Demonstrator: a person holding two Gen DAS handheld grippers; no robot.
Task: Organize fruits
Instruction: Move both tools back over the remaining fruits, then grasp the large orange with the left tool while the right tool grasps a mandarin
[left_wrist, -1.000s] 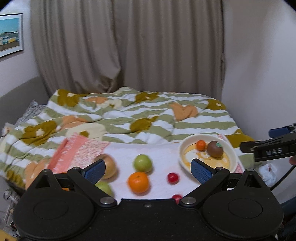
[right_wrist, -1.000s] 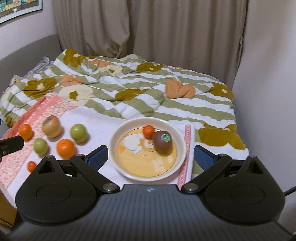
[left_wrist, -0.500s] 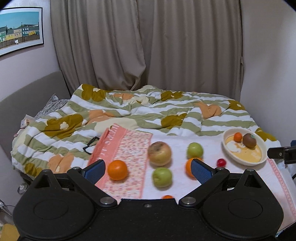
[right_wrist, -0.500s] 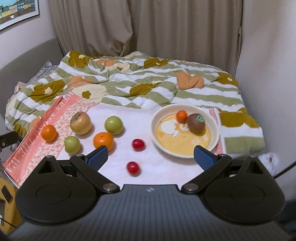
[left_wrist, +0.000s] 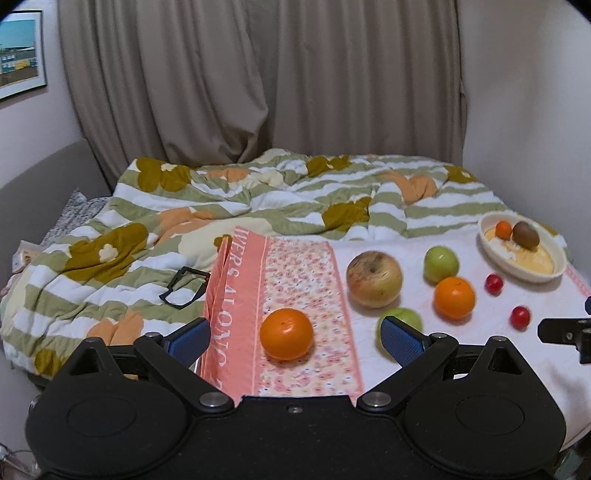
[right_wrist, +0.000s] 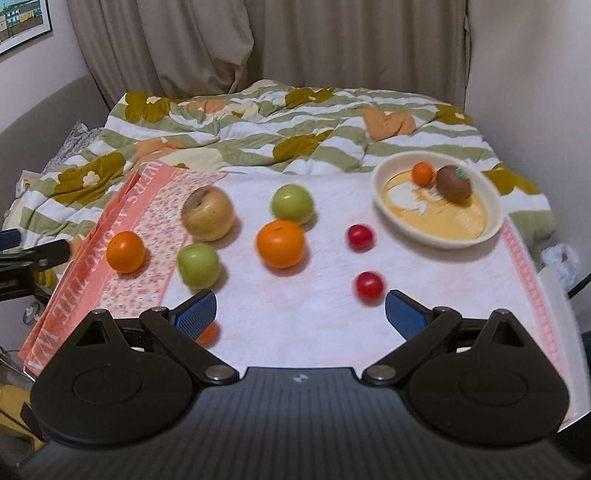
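Spread over a bed, a cloth (right_wrist: 295, 314) is strewn with fruit, an orange (left_wrist: 286, 334) framed by the wide, empty left gripper (left_wrist: 295, 334); firm, round, best pinched across the middle; right gripper (right_wrist: 301, 312) likewise agape.

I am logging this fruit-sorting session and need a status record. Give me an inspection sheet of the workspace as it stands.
Surface: white cloth with a pink floral towel at its left, spread over a bed.
Job's things: bowl holds a kiwi and a small orange; loose outside it are a big apple, two green apples, two oranges and two small red fruits.
Clutter: black frame on the quilt.
Grippers: left gripper open, empty; right gripper open, empty.
Cables: dark cable at right edge.
Surroundings: striped quilt, curtains, framed picture.
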